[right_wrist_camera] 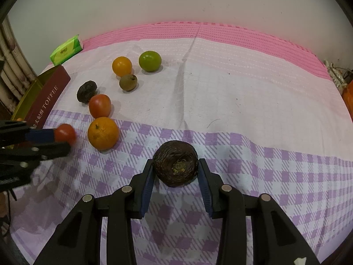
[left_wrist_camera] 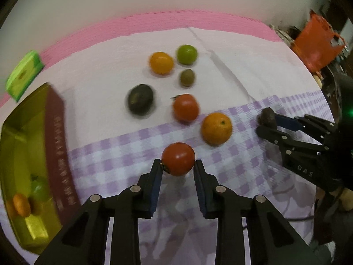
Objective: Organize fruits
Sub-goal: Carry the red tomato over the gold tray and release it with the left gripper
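Note:
My left gripper [left_wrist_camera: 177, 162] is shut on a red tomato [left_wrist_camera: 178, 159], both pads pressing its sides just above the checked cloth. My right gripper [right_wrist_camera: 176, 163] is shut on a dark wrinkled fruit [right_wrist_camera: 175, 163]; in the left wrist view that same dark fruit [left_wrist_camera: 267, 117] and right gripper [left_wrist_camera: 268, 122] show at the right. On the cloth lie an orange [left_wrist_camera: 216, 128], a second tomato [left_wrist_camera: 185, 108], a dark fruit [left_wrist_camera: 140, 99], a kiwi [left_wrist_camera: 187, 77], a yellow-orange fruit [left_wrist_camera: 161, 63] and a green fruit [left_wrist_camera: 186, 54]. In the right wrist view the left gripper [right_wrist_camera: 64, 137] holds the tomato [right_wrist_camera: 65, 133] at the far left.
A maroon box with a gold inside [left_wrist_camera: 58, 154] stands at the left and holds a green and orange fruits [left_wrist_camera: 28, 198]. A green tissue pack [left_wrist_camera: 23, 75] lies behind it. An orange crate [left_wrist_camera: 315, 44] sits beyond the table's right edge. A pink mat [right_wrist_camera: 220, 33] borders the back.

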{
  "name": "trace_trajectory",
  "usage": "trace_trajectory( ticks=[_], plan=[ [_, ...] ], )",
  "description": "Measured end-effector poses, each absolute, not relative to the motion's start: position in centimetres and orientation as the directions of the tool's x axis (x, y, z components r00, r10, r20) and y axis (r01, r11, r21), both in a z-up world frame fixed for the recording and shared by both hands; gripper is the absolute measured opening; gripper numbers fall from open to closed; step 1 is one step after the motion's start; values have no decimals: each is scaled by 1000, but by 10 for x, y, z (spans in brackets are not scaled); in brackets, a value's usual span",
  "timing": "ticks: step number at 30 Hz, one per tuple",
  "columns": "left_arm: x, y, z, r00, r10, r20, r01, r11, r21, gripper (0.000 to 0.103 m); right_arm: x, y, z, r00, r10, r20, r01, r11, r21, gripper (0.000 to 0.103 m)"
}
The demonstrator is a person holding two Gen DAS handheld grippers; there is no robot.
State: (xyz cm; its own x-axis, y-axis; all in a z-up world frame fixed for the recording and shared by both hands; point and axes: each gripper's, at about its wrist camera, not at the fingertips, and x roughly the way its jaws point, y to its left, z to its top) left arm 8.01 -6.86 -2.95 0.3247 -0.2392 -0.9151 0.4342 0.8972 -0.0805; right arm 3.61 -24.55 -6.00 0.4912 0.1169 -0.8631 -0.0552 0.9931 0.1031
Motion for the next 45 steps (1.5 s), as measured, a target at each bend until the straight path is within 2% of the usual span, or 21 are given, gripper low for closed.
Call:
trace_trajectory(
  ticks=[3,10,18,30,45],
  plan=[
    [78,-48,-16,352,-234,-906,393,916,-83,30,36,-245,-60,491,114,-863,-54,993,101,37],
    [72,29,14,441,-135,-887,233,972,-31,30,36,-245,-61,492,110,-863,-53,994,96,36],
    [66,100,-2,400,-12,-916,74,997,20,30,36,-243,-61,492,101,-865,-48,995,89,37],
    [65,127,-31,325,77,-942,21,996,88,30,36,-239,-61,492,81,-867,-46,997,68,36],
    [71,143,-50,296,105,-949,-10,994,106,31,38,-238,-55,489,57,-870,-25,998,51,35]
  ],
)
